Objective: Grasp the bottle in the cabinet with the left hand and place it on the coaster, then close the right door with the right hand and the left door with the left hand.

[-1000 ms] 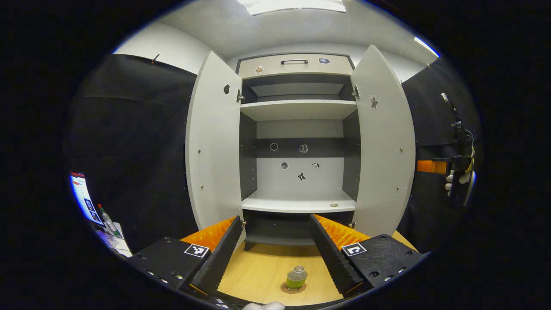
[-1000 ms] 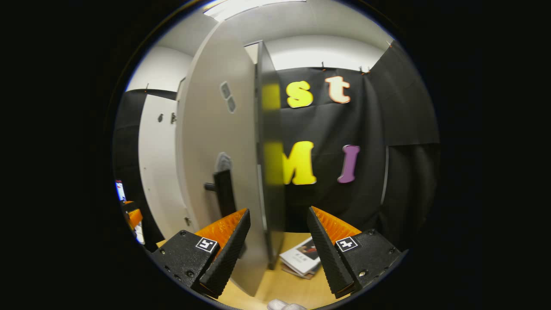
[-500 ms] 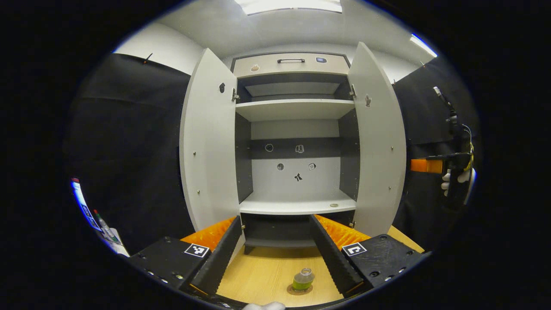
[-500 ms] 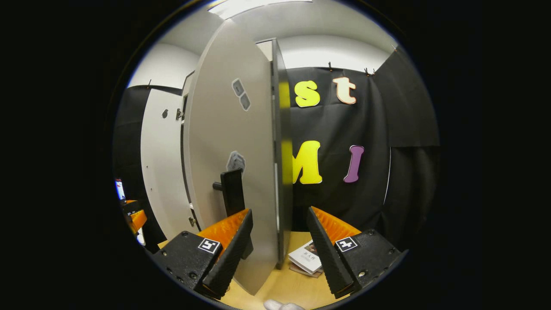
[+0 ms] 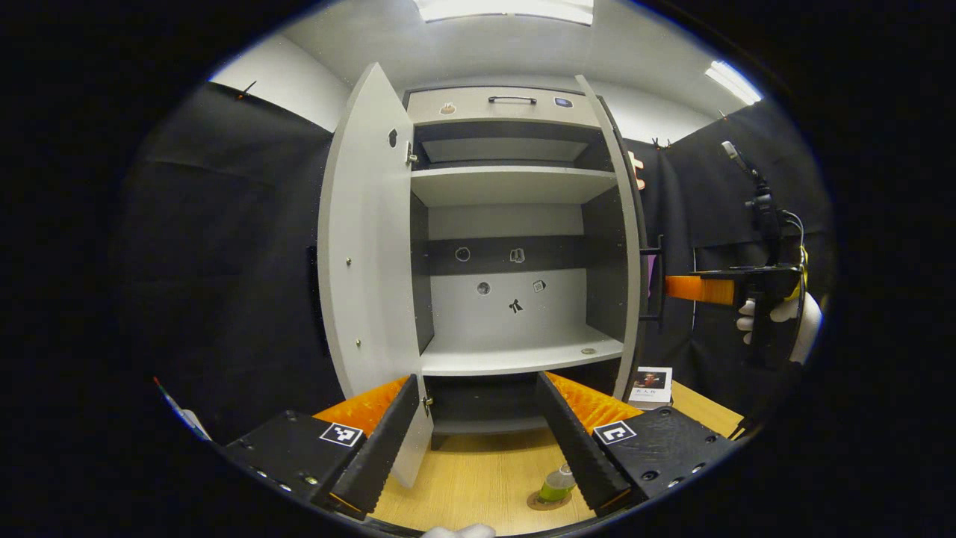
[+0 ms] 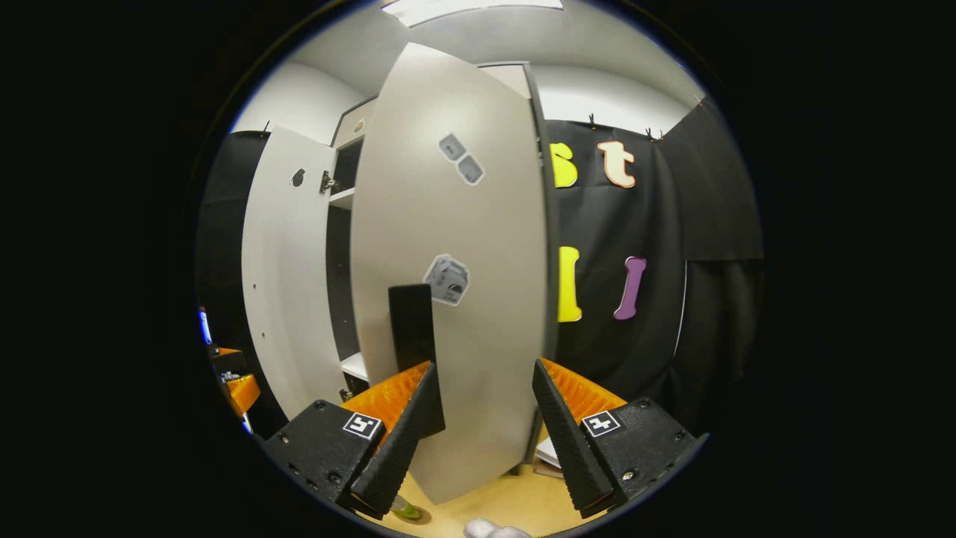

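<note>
Left gripper view: the left gripper [image 5: 478, 441] hangs low in front of the cabinet [image 5: 515, 112], jaws wide apart, nothing between them. The bottle [image 5: 556, 486] stands on the coaster [image 5: 539, 503] on the table [image 5: 463, 486], in front of the cabinet & partly behind the gripper's right finger. Left door [image 5: 366, 246] is swung wide open. Right door [image 5: 624, 246] is seen nearly edge-on, its black handle [image 5: 659, 280] sticking out on the far side. Shelves hold no bottle; a small round thing [image 5: 588, 350] lies on the lower shelf near the right wall, too small to tell what. A few stickers [image 5: 515, 305] on the back panel. A drawer with a handle [image 5: 512, 99] sits at the cabinet top. Right of the cabinet, the right gripper [image 5: 691, 289], held by a gloved hand [image 5: 769, 314], points at the right door's outer side, close to the handle; can't tell if touching. A booklet [image 5: 651, 382] lies on the table by the cabinet's right foot.

Right gripper view: the right gripper [image 6: 482, 426] faces the outer face of the right door [image 6: 455, 284], jaws wide open & holding nothing. Handle [image 6: 412, 325] rises just above its left finger; contact can't be told. Two stickers [image 6: 461, 158] high on the door, one [image 6: 447, 280] beside the handle. Left door [image 6: 284, 261] stands open beyond, w/ a strip of cabinet interior [image 6: 340, 254] between the doors. Bottle base [image 6: 407, 512] peeks out under the left finger, in front of the cabinet. The left gripper [image 6: 231, 385] shows far left, jaw state not clear here. A bit of the booklet [image 6: 549, 452] lies past the door's lower edge.
</note>
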{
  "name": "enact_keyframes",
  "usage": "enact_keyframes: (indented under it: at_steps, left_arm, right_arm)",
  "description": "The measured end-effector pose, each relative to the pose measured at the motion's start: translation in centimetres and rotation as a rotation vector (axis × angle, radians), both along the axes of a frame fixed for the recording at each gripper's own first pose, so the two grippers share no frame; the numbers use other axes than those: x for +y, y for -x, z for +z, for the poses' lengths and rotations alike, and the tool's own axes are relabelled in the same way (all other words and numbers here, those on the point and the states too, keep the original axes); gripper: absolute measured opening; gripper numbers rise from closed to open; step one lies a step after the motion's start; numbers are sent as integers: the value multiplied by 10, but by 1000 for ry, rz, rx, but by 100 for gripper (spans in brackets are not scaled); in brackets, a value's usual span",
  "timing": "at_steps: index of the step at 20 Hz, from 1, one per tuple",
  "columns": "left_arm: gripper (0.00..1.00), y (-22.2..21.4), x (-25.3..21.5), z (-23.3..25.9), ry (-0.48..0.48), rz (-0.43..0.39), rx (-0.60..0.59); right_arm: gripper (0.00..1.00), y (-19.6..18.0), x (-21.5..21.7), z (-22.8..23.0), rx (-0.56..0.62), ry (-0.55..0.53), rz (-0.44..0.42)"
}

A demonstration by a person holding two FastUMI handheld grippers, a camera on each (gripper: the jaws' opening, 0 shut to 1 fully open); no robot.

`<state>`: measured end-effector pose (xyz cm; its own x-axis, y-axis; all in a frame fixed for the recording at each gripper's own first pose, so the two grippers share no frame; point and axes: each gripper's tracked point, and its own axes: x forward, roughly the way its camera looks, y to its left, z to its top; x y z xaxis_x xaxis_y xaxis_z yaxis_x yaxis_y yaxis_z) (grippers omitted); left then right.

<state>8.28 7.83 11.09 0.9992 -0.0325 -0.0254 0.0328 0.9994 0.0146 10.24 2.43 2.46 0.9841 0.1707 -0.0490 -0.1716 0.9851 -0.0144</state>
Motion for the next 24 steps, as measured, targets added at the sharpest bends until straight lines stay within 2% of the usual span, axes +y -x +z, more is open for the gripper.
enact_keyframes:
  at_steps: [5,9,13,17,22,24]
  left_arm:
    - [96,-2,28,-1,15,11,-13]
    - [96,-5,61,6,31,33,-33]
    - [96,-6,110,14,11,93,-51]
    - [96,-8,168,22,10,201,-76]
    - [98,-34,226,27,-16,288,-93]
    - [96,-48,242,31,-29,308,-101]
  right_arm:
    - [80,10,14,1,-3,45,-9]
    - [80,25,20,-1,-12,40,-22]
    - [80,41,17,-8,-6,53,-53]
    - [80,56,17,-23,28,64,-78]
    - [80,71,14,-36,67,67,-105]
    - [80,78,11,-39,71,80,-119]
